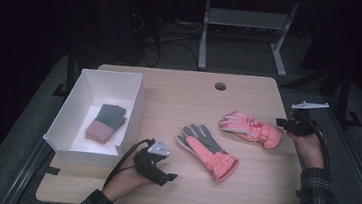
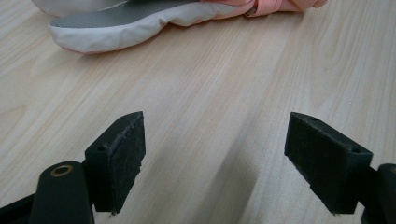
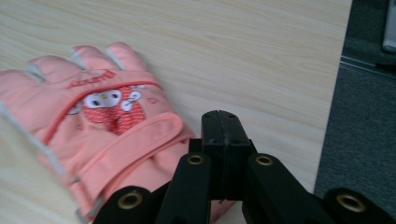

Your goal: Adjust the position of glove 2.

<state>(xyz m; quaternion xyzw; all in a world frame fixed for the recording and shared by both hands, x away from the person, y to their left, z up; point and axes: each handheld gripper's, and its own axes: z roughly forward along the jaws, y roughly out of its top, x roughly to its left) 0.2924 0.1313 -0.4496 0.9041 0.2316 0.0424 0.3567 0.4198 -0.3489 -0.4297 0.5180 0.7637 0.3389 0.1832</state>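
Observation:
Two pink winter gloves lie on the wooden table (image 1: 250, 199). One glove (image 1: 250, 129) lies back up, with a cartoon patch (image 3: 109, 105), at the right. My right gripper (image 1: 281, 123) is at its cuff end, jaws shut (image 3: 222, 114) pad to pad just over the cuff's edge, with no fabric visible between them. The other glove (image 1: 208, 150) lies grey palm up in the middle, fingers pointing up-left. My left gripper (image 1: 169, 177) rests low near the front edge, open (image 2: 217, 116) over bare wood, with that glove's fingers (image 2: 130, 21) farther ahead.
A white open box (image 1: 135, 107) stands at the table's left and holds a folded green and pink knit pair (image 1: 105, 122). A cable hole (image 1: 220, 86) sits near the far edge. The table's right edge (image 3: 336, 93) runs close beside my right gripper, with dark floor beyond.

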